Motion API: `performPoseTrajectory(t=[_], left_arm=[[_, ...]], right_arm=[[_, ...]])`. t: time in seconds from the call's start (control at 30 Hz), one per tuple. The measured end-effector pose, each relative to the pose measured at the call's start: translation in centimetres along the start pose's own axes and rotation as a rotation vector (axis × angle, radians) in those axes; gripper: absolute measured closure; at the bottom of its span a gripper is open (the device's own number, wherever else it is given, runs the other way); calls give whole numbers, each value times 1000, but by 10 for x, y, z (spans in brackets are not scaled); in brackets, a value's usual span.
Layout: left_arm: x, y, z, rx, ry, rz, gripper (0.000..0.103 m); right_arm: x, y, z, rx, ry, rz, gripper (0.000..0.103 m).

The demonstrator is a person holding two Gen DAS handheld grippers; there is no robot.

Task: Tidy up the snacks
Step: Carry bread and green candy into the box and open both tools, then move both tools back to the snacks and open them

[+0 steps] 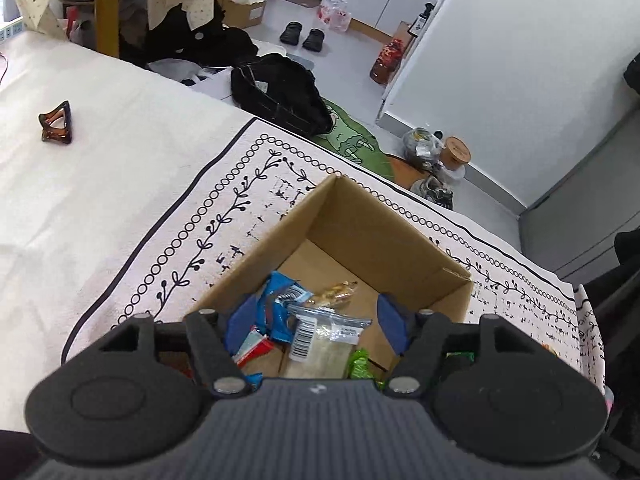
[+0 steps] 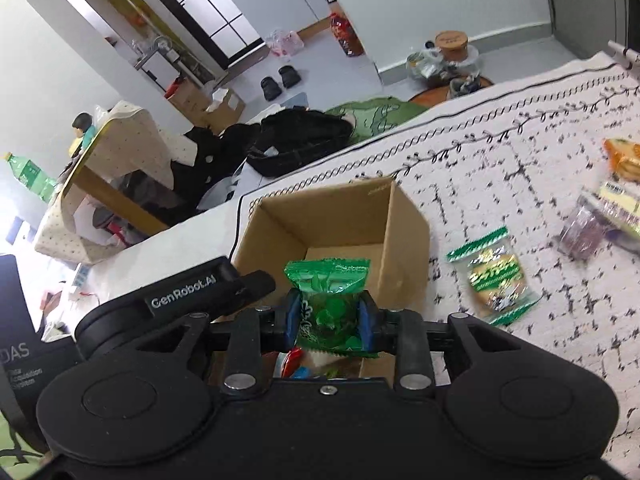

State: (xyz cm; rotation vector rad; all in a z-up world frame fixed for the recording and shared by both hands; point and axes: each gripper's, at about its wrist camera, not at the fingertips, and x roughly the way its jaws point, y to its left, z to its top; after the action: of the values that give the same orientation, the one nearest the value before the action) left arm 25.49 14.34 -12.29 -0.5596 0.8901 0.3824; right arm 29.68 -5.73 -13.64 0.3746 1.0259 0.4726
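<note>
L gripper (image 1: pixel 316 320) is hovering over the open cardboard box (image 1: pixel 384 232), pointing down into it. Its blue pads (image 1: pixel 390 322) are standing well apart w/ nothing pinched between them; the packets seen in the gap are lying on the box floor below. Box contents, left wrist view: blue packet (image 1: pixel 280 300), clear packet w/ barcode label (image 1: pixel 320 336), small brownish snack (image 1: pixel 338 292) toward the middle, red-and-white wrapper (image 1: pixel 252 350) at the near left, bright green wrapper (image 1: pixel 360 364) at the near right. Far half of the box floor is lying bare.

R gripper (image 2: pixel 328 316) is pinching a green snack packet (image 2: pixel 328 288) between its blue pads, the packet's crimped top sticking up above the fingers. It is sitting over the near edge of the same box, w/ wrappers showing underneath.

Box is resting on a white patterned cloth (image 2: pixel 520 184). On the cloth, right of the box: a green-and-yellow snack packet (image 2: pixel 494 276) lying flat just beside it; further right, an orange packet (image 2: pixel 622 156), a yellowish packet (image 2: pixel 618 204) and a purplish packet (image 2: pixel 582 232), all blurred. A brown hair claw (image 1: pixel 56 122) is lying well apart on the plain white surface, far left.
</note>
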Motion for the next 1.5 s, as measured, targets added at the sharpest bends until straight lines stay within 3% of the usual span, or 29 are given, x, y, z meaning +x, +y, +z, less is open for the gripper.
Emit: performPoseTrajectory(t=[0.33,0.67,1.13,1.5], left_arm=[[4,-2,-1,12,17,3,31],[-2,-30,-20,103,36,-59,26],[-18,-69,-46,196,13,-126,16],[-26,-99,-67,269,5,-179,14]], right_arm=[[-23,-30,-1,54,-31,-53,66],[-59,-75,-9,103,-79,-133,59],[-106,-120,-14,115,-144,-175,40],[-129,-159,-18,140,-179,-204,30]])
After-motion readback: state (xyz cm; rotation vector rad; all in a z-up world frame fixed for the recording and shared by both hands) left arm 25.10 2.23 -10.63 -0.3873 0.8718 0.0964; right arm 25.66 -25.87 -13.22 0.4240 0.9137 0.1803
